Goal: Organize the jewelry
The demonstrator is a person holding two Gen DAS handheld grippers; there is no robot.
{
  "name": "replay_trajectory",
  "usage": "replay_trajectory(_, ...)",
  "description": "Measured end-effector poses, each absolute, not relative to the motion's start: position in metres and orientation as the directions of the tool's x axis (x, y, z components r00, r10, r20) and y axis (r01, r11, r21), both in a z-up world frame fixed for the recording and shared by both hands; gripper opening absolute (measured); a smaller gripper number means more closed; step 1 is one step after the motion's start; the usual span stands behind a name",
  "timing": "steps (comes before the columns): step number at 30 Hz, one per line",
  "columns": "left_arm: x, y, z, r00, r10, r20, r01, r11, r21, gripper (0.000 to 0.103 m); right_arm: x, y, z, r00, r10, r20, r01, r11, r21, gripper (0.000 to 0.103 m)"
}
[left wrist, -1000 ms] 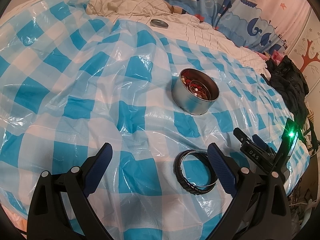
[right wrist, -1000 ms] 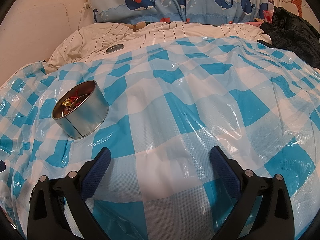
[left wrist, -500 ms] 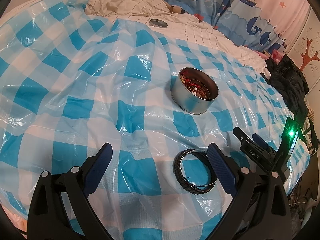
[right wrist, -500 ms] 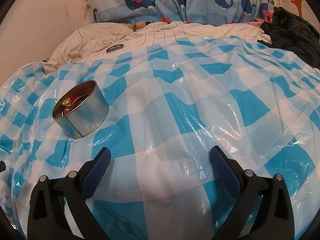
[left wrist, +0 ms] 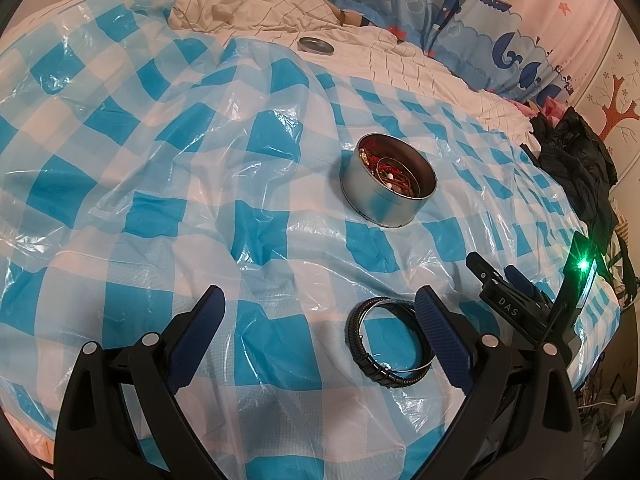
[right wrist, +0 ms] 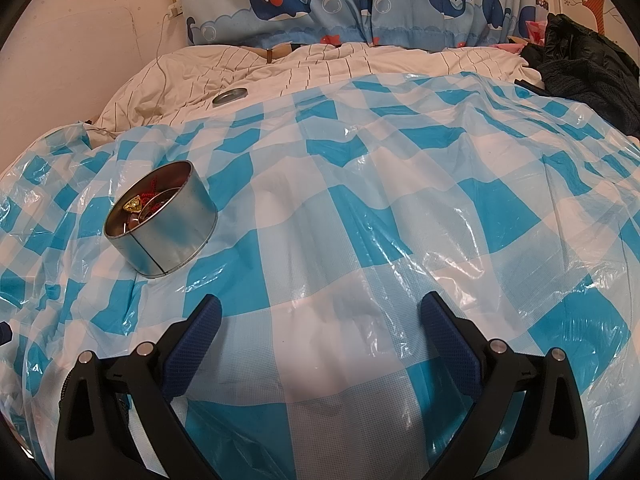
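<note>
A black bracelet (left wrist: 390, 344) lies flat on the blue-checked plastic sheet (left wrist: 160, 216) that covers the bed, and it looks like the one loose piece left to put away. It sits just inside the right finger of the left gripper (left wrist: 320, 332), touching or nearly touching that blue pad, off-centre in a wide gap, so nothing is gripped yet. Beyond it, well apart up the sheet, stands the round metal tin (left wrist: 388, 190), open at the top and already holding a tangle of red cord, beads and gold pieces; in the right wrist view the tin (right wrist: 160, 224) shows a yellow trinket near its rim. By that, most of the sorting seems done: several pieces are in, one is out. The tin's lid (left wrist: 316, 45) rests far back on the striped bedding (left wrist: 400, 60), past the edge of the plastic, so closing the tin is probably also still ahead. The right gripper (right wrist: 320, 336) has its fingers spread wide over bare sheet, holding nothing, with the tin off to its left; from the left wrist view it shows beside the bracelet as a black body with a green light (left wrist: 584, 266). No other jewelry shows on the sheet. A dark heap of clothes (left wrist: 576, 168) lies at the bed's far side under the whale curtain (right wrist: 360, 0).
</note>
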State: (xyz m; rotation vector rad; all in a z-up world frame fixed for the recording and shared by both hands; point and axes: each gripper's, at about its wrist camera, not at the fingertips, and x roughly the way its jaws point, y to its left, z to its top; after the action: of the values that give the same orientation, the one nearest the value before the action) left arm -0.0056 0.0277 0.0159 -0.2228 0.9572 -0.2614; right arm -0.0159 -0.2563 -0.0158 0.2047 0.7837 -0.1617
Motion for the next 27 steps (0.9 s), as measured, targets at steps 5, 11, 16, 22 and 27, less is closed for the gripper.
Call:
replay_trajectory(5, -0.0070, 0.0284, 0.0163, 0.549, -0.316, -0.774, 0.121, 0.946, -0.301, 0.092, -0.0161, -0.2564, -0.0157, 0.697, -0.068, -0.713, 0.220, 0.968, 0.122, 0.096)
replay_trajectory(11, -0.0070, 0.0279, 0.0163, 0.548, -0.316, -0.775, 0.122, 0.946, -0.299, 0.092, -0.0162, -0.2565, -0.0157, 0.697, -0.068, -0.713, 0.220, 0.968, 0.122, 0.096)
replay_trajectory(16, -0.0065, 0.0273, 0.0162, 0.548, -0.315, -0.775, 0.121, 0.946, -0.299, 0.092, -0.0162, -0.2565, -0.0156, 0.697, -0.068, -0.714, 0.220, 0.968, 0.122, 0.096)
replay_trajectory(22, -0.0062, 0.0270, 0.0162, 0.548, -0.315, -0.775, 0.122, 0.946, -0.299, 0.092, -0.0163, -0.2566, -0.0156, 0.697, -0.068, -0.714, 0.220, 0.968, 0.122, 0.096)
replay_trajectory(27, -0.0054, 0.0263, 0.0160, 0.548, -0.315, -0.775, 0.122, 0.947, -0.299, 0.092, -0.0162, -0.2564, -0.0157, 0.697, -0.068, -0.714, 0.220, 0.968, 0.122, 0.096)
